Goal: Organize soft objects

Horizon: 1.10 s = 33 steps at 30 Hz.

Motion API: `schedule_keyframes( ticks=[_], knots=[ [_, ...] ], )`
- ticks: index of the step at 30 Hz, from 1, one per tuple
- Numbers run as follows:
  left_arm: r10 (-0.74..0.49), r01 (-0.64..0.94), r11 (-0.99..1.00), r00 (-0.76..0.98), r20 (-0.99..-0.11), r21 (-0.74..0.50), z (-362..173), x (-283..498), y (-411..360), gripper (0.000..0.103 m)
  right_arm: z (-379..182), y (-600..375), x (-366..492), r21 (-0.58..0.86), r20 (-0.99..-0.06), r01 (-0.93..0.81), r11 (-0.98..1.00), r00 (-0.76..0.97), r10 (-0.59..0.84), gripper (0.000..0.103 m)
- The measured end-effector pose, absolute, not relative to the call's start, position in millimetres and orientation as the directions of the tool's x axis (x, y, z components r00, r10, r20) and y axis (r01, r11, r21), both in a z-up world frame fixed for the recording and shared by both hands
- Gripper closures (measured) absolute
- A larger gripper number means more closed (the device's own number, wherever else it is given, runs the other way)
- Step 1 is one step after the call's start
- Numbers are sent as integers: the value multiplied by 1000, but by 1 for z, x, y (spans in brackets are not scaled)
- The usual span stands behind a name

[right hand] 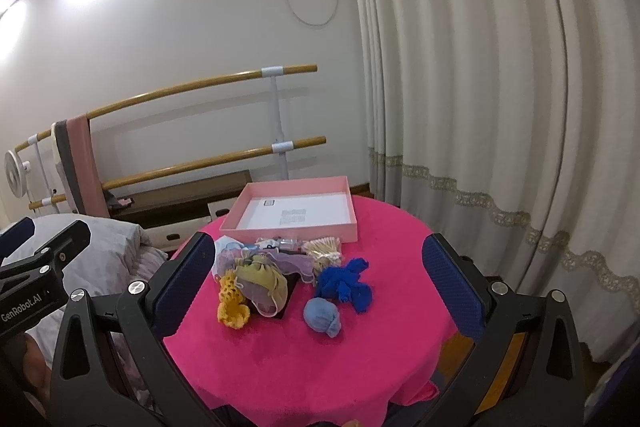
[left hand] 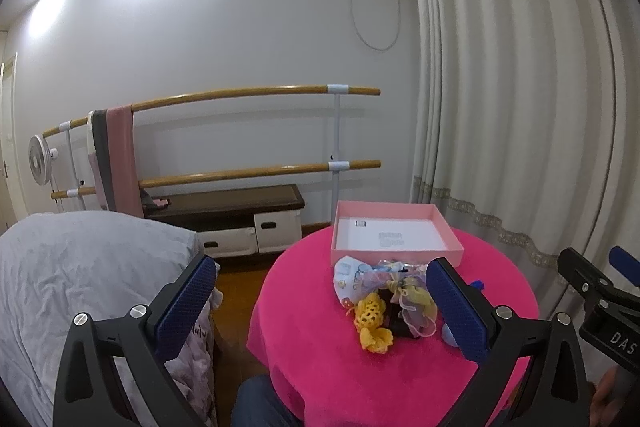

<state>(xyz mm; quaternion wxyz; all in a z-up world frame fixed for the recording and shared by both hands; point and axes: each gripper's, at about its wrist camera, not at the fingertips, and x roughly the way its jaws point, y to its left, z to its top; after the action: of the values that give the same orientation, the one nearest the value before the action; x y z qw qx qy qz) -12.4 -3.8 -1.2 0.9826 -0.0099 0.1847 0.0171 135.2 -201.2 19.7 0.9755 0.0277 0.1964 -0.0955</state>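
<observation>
Apparently nothing sorted yet: pink box [right hand: 294, 225] empty at counter [right hand: 280, 367] rear, soft pile [right hand: 260, 279] heaped in front; left tool [left hand: 320, 307], right tool [right hand: 316, 291] both released, hovering.

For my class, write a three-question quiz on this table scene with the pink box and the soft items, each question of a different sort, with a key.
1. True or false: the pink box already holds several soft items.
2. Multiple choice: which item lies nearest the table's front edge in the right wrist view? A) light blue ball B) dark blue knit piece C) yellow crochet piece
3. Fill in: both the left gripper and the right gripper stand ____, with nothing between their fingers.

Key
1. False; only a white sheet shows inside.
2. A
3. open
</observation>
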Motion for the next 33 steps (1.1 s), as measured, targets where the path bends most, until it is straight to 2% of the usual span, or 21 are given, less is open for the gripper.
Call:
schedule_keyframes(
  ticks=[10,23,33],
  knots=[
    [32,-33,999,890,-455,6,-27,23,-7,0,-9,-213,160,13,-461,196,981,871,-168,0],
    [26,-18,1000,756,-655,19,-94,115,-10,0,-95,-238,217,-14,-654,215,977,737,-172,0],
    [1,9,1000,703,-711,10,-124,182,-20,0,-133,-253,248,-1,-740,206,979,658,-139,2]
  ],
)
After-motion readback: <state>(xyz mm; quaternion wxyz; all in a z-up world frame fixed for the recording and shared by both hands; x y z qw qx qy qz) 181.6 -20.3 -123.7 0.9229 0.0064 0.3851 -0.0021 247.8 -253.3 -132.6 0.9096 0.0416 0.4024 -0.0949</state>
